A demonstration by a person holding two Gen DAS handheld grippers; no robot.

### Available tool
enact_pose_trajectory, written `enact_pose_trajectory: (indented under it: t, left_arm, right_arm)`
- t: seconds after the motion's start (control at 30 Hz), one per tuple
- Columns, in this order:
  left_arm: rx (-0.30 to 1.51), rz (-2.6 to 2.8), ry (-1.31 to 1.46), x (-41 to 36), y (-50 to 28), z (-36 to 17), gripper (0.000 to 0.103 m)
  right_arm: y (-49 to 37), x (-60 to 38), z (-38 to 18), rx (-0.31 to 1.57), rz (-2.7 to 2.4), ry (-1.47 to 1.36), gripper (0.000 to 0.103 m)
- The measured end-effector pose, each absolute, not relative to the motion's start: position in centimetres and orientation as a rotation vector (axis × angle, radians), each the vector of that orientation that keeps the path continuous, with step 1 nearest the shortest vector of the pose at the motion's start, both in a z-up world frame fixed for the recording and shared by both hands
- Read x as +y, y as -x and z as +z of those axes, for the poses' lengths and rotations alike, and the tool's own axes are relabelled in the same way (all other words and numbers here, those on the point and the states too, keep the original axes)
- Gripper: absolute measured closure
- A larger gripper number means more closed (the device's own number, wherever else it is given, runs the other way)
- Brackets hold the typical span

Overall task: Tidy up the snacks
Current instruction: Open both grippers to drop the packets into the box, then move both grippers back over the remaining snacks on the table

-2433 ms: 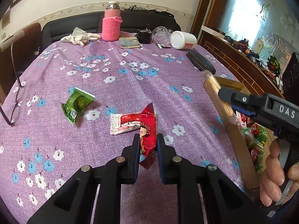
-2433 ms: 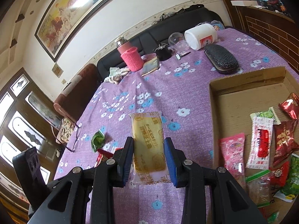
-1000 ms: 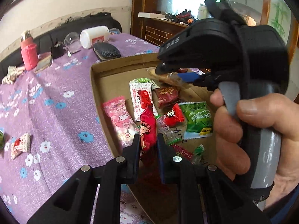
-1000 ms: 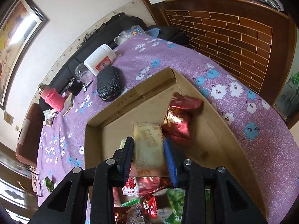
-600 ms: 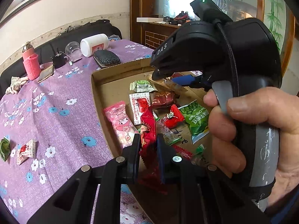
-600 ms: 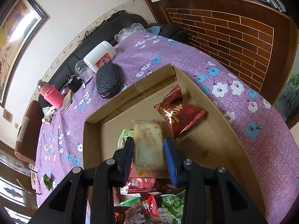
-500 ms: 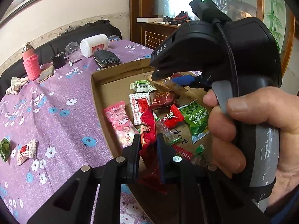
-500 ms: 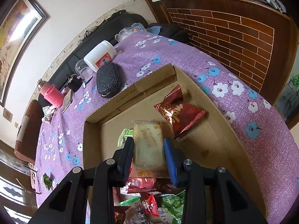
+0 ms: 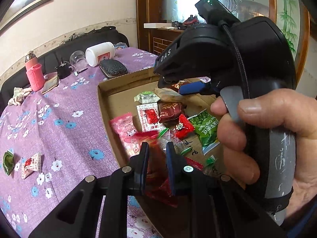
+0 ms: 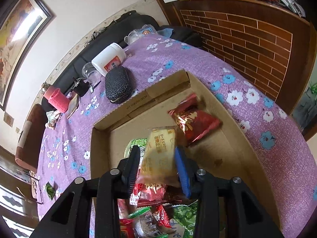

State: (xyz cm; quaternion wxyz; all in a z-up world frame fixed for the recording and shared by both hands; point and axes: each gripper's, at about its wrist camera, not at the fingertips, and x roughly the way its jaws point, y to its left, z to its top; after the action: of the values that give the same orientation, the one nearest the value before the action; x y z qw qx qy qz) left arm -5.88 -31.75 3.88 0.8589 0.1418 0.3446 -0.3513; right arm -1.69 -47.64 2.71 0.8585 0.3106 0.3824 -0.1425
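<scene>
A cardboard box (image 9: 103,99) holding several snack packets lies on the purple flowered cloth. My left gripper (image 9: 156,148) hangs over the box's near-left part, shut on a red snack packet (image 9: 150,136) that is blurred and tipped to the left. My right gripper (image 10: 156,152) is above the middle of the box (image 10: 138,103), its jaws opening. A yellow snack packet (image 10: 160,144) stands tilted between them, blurred at its lower end, and the pads no longer press on it. In the left wrist view, a person's hand (image 9: 267,129) holds the right gripper at the right.
Inside the box lie a pink packet (image 9: 124,130), a green packet (image 9: 206,127) and a dark red bag (image 10: 194,119). On the cloth to the left sit a small green packet (image 9: 8,161) and a red-white packet (image 9: 31,163). Behind the box are a black case (image 9: 113,68), a white jar (image 9: 100,53) and a pink bottle (image 9: 33,73).
Both grippers carried their packets from the cloth to over the box. The right jaws have now widened and the yellow packet has tilted. The red packet has tipped left and blurred.
</scene>
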Motion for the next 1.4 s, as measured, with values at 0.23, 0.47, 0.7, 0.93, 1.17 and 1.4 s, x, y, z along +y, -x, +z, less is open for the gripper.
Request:
enact_pose_trajectory:
  t: [0.23,0.47,0.7,0.93,1.17,1.4]
  left_arm:
    - [0.721,-0.738,-0.248,-31.0,5.5,4.6,0.075]
    - [0.717,-0.735,-0.200,-30.1,4.7,5.4,0.067]
    - [0.720,-0.712,-0.186,-28.8,4.4,7.1,0.062]
    - [0.746,-0.649,-0.231,-25.1,4.1,9.3,0.060]
    - [0.722,-0.458,-0.198,-14.7,1.1,11.4,0.050]
    - [0.787,-0.216,-0.167,-5.8,-6.1,10.5,0.047]
  right_arm:
    - [2.5,-47.4,4.2,0.716,-0.277,-0.642,0.057]
    - [3.2,-47.4,5.3,0.636,-0.232,-0.677,0.057]
    - [3.5,-46.9,6.0,0.599,-0.204,-0.661,0.057]
    - [3.5,-45.8,6.3,0.576,-0.136,-0.647,0.057]
    - [2.8,-40.8,7.4,0.565,0.027,-0.499,0.056]
    - [2.0,-34.0,7.1,0.616,0.305,-0.425,0.056]
